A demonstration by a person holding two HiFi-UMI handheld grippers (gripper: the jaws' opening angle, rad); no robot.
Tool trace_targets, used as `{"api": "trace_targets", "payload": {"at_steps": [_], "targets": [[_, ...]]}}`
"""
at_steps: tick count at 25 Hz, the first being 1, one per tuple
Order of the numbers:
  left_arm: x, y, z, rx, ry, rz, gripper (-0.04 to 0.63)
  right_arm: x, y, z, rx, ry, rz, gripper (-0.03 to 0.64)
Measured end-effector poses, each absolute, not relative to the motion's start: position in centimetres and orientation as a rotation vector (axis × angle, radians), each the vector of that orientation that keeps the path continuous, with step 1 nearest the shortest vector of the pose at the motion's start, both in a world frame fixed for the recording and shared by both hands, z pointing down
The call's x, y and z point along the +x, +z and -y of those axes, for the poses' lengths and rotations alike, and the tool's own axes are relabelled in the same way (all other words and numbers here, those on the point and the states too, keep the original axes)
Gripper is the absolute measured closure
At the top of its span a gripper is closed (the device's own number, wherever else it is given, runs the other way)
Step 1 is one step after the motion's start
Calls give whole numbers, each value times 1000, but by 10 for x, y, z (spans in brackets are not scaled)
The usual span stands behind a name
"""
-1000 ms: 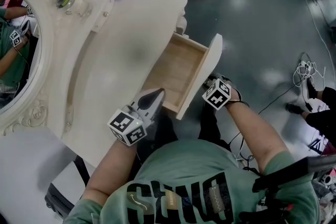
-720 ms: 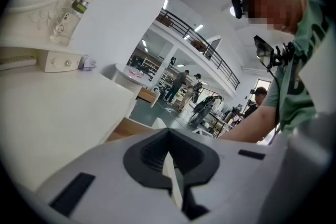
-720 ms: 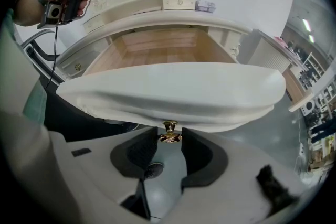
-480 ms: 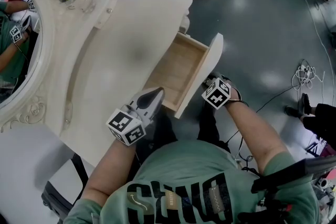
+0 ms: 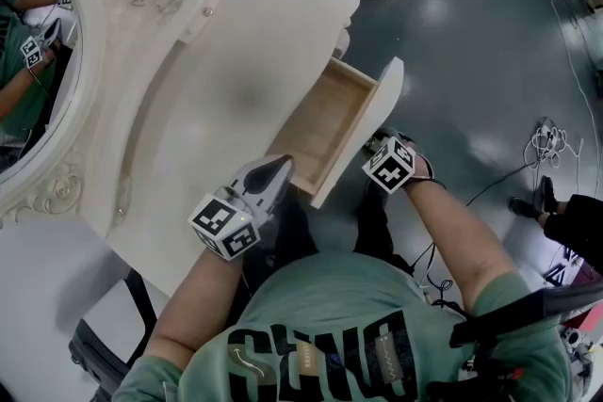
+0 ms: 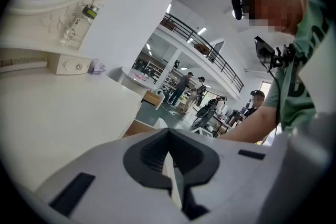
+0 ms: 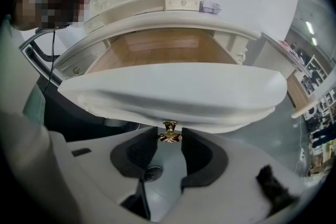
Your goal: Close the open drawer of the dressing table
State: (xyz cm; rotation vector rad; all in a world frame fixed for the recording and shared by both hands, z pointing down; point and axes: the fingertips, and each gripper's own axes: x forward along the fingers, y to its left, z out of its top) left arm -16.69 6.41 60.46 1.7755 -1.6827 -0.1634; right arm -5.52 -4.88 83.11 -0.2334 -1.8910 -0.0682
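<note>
Drawer: the pale wooden drawer with the curved cream front (image 5: 332, 120) sits slightly deeper in the cream dressing table (image 5: 236, 52); less of its floor shows.
Right gripper: the right gripper (image 7: 169, 140), closed on the small brass knob (image 7: 170, 131), has moved tableward with the front.

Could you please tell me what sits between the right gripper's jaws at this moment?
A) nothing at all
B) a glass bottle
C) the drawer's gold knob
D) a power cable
C: in the right gripper view the gold knob on the drawer front sits between the jaws of the right gripper, which are closed on it from both sides.
</note>
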Motion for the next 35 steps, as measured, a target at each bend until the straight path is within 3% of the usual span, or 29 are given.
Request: {"api": "trace_targets", "payload": {"at_steps": [35], "targets": [[-211,606,-107,1697,-229,1786,598,-125,831,34,-259,-93,1919,471]]}}
